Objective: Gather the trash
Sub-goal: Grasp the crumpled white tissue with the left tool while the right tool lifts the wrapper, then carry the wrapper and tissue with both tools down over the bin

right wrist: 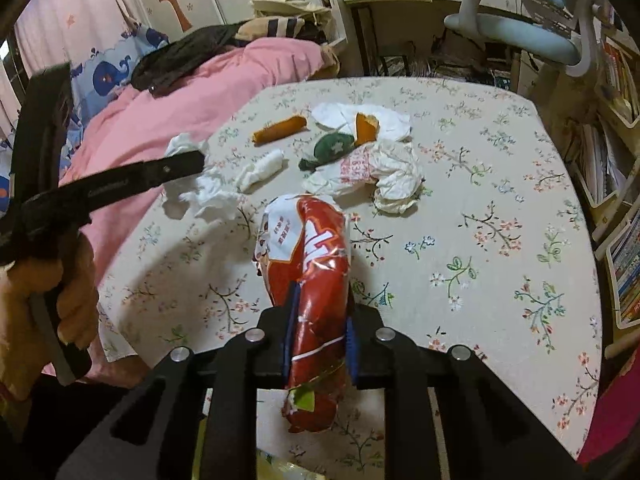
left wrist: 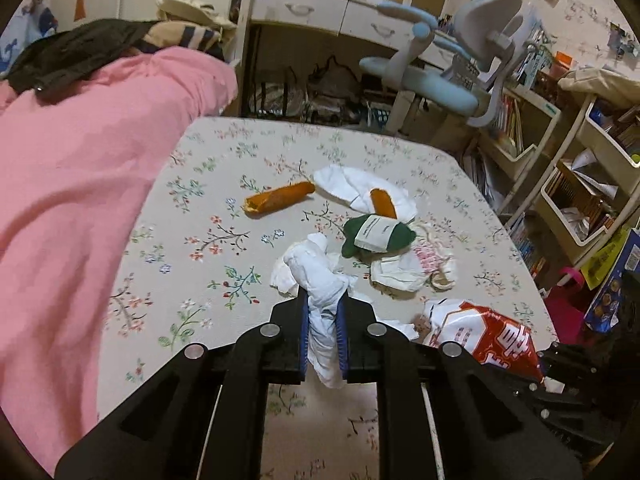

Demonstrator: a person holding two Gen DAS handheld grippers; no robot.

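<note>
My left gripper (left wrist: 323, 304) is shut on a crumpled white tissue (left wrist: 320, 280), which hangs between its blue pads just above the floral table (left wrist: 208, 248). My right gripper (right wrist: 320, 312) is shut on a red-and-white snack bag (right wrist: 312, 248) held lengthwise over the table; the same bag (left wrist: 488, 332) shows at lower right in the left wrist view. On the table lie an orange wrapper (left wrist: 280, 199), a green packet (left wrist: 376, 236), white paper with an orange piece (left wrist: 360, 190) and a crumpled white wrapper (left wrist: 404, 274). The right wrist view shows the left gripper (right wrist: 188, 166) with its tissue (right wrist: 208, 198).
A pink duvet (left wrist: 80, 168) with dark clothes on it borders the table's left side. A blue-grey desk chair (left wrist: 452, 64) and a desk stand behind the table. Crowded shelves and bins (left wrist: 580, 184) line the right. A hand (right wrist: 52, 292) holds the left gripper's handle. A rolled tissue (right wrist: 264, 168) lies on the cloth.
</note>
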